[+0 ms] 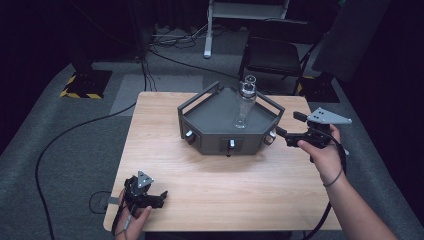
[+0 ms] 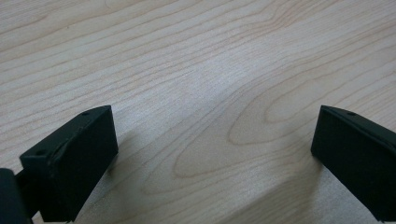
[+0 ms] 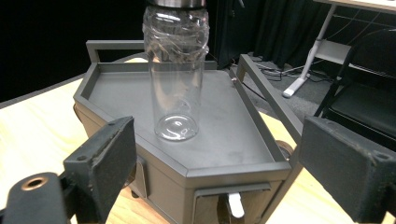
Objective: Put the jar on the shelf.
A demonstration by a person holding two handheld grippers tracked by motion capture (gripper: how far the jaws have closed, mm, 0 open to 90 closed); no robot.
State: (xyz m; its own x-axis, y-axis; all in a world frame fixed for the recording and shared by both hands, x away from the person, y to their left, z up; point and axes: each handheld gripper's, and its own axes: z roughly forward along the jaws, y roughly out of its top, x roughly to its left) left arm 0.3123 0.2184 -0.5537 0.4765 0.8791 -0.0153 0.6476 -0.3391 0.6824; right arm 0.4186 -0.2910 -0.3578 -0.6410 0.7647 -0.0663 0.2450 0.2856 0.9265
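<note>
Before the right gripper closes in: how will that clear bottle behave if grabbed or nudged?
The bottle stands tall and narrow on the grey tray, so a high nudge would probably tip it. It looks empty and thin-walled, likely light, and it may dent under a hard squeeze. Its smooth round side could slip between the pads or roll once down.
</note>
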